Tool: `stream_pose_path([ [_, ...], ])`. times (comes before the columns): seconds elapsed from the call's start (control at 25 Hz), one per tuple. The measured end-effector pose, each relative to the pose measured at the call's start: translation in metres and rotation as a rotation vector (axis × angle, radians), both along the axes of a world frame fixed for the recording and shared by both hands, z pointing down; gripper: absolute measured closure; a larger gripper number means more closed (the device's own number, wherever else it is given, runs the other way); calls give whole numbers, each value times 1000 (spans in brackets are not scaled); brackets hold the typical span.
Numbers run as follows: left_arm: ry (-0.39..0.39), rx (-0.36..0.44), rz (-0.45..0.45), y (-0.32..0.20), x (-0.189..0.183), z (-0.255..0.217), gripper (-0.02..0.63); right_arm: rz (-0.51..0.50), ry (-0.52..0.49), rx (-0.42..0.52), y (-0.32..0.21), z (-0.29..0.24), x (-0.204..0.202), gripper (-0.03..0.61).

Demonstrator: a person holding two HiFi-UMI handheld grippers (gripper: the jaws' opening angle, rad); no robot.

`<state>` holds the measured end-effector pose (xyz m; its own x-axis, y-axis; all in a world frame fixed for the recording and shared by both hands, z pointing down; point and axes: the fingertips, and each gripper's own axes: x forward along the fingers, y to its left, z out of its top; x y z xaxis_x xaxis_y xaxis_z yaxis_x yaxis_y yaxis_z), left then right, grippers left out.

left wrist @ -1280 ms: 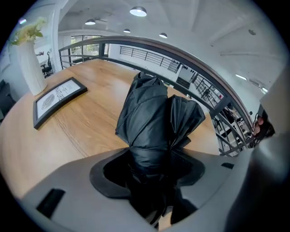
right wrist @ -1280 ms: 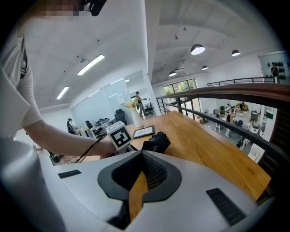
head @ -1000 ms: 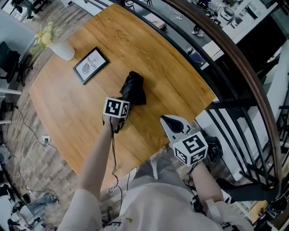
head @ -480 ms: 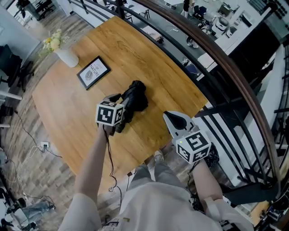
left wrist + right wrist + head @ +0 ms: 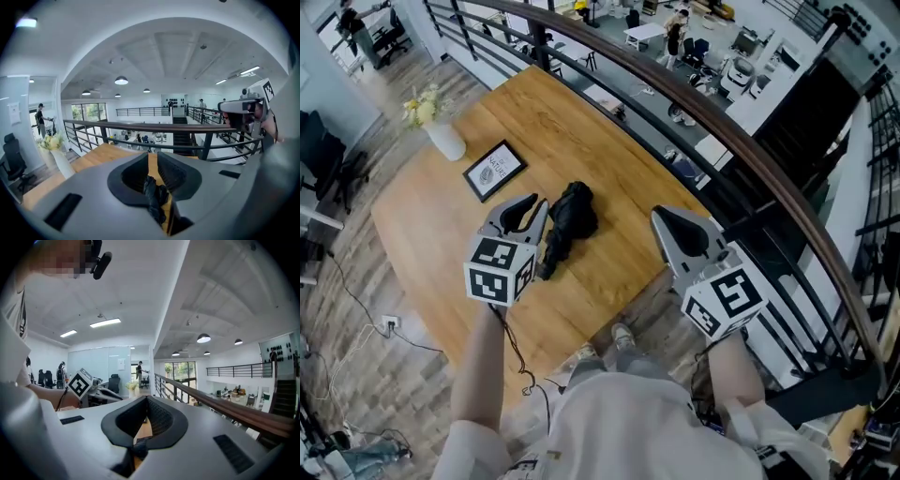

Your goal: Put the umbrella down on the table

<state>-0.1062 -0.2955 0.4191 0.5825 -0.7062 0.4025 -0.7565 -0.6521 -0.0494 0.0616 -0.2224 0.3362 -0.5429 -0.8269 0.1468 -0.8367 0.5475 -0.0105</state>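
Note:
The black folded umbrella (image 5: 570, 217) lies flat on the round wooden table (image 5: 581, 122), touched by neither gripper. My left gripper (image 5: 539, 204) hangs high above the table just left of it. Its jaws are closing, a narrow gap still shows between them, and nothing is in that gap. In the left gripper view the umbrella (image 5: 154, 197) shows far below through the gap of the left gripper (image 5: 153, 157). My right gripper (image 5: 658, 216) is raised over the table's near right edge, its tips together and empty; the right gripper (image 5: 147, 398) points level along the railing.
A white vase with flowers (image 5: 441, 136) and a framed print (image 5: 495, 171) stand at the table's far left. A curved dark railing (image 5: 750, 159) runs close behind the table on the right. The person's shoe (image 5: 623, 336) shows by the near table edge.
The left gripper let go of the umbrella's handle end and rose clear of it, its jaws narrowing. The right gripper rose too. The umbrella stayed on the table.

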Motion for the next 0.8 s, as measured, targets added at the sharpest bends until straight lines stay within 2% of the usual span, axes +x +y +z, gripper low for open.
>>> stream_pose_path([
  [0.24, 38, 134, 56, 39, -2, -59, 566, 5, 8, 120, 30, -51, -6, 551],
  [0.44, 65, 213, 96, 75, -1, -92, 572, -2, -7, 171, 54, -71, -10, 551],
  [0.6, 74, 264, 117, 99, -2, -108, 575, -12, -21, 182, 68, -78, -15, 551],
  [0.8, 141, 291, 108, 122, -5, -124, 582, -40, -59, 143, 79, -76, -16, 551],
])
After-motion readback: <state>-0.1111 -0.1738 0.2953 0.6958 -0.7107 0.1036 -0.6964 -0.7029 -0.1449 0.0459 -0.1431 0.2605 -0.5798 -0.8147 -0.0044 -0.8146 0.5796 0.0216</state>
